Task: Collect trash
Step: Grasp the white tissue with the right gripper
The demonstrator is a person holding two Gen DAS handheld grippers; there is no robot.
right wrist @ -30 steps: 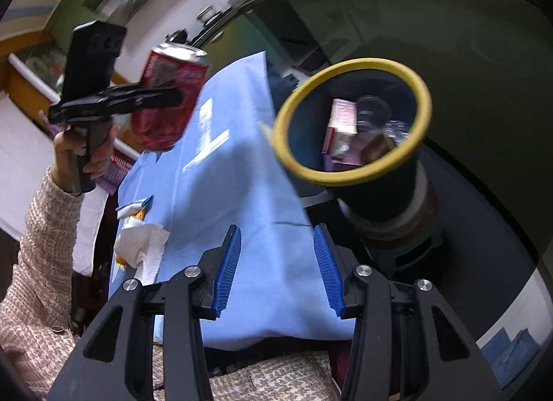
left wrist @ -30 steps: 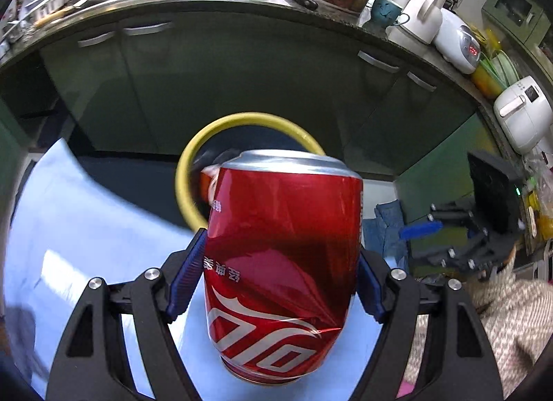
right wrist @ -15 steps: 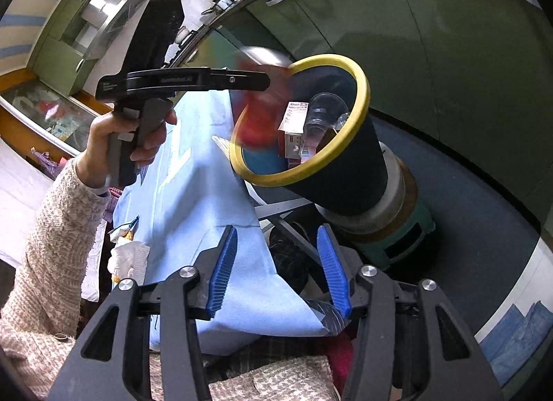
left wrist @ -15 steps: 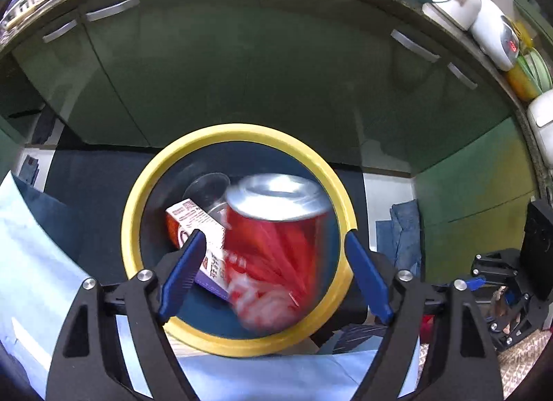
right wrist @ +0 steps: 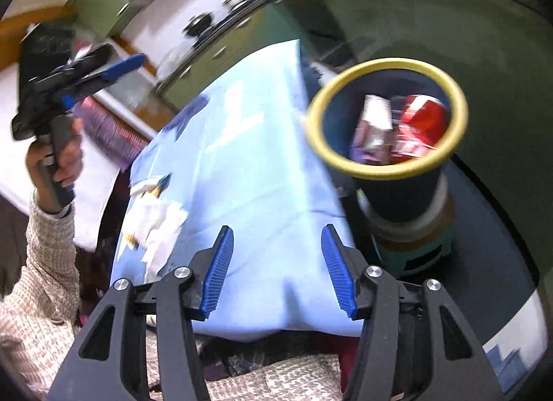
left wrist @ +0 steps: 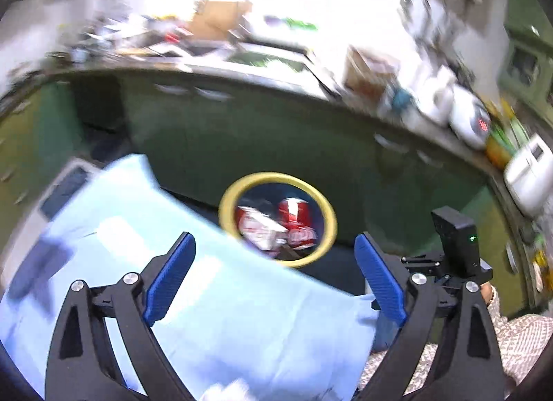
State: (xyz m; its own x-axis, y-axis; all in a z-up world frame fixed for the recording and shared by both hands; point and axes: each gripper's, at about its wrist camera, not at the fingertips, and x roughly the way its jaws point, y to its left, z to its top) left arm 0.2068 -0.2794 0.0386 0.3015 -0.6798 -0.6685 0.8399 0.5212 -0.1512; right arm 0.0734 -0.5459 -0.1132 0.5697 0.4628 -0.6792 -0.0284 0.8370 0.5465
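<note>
Between the blue pads of the left gripper [left wrist: 274, 276], only air: jaws spread wide, gripping nothing, where a second ago clamped around the red can [left wrist: 295, 219]. Now pulled back and raised, well clear of the yellow-rimmed bin [left wrist: 331, 217], which half a second ago filled the view and now sits small at 12 o'clock beyond the fingertips. Inside the bin, lying beside a red-and-white carton [left wrist: 257, 226], rests that can; seen from the right wrist at 1 o'clock, can [right wrist: 427, 121] to the right of carton [right wrist: 371, 126]. Right gripper [right wrist: 276, 271] likewise parted and empty, hovering over the near edge of the light blue cloth [right wrist: 242, 173], much as before. At 9 o'clock on that cloth, crumpled white tissue and wrappers [right wrist: 155, 224]. Up at 10 o'clock, left gripper [right wrist: 114, 69] held high in the left hand [right wrist: 57, 155], no longer over the bin rim [right wrist: 387, 173].
</note>
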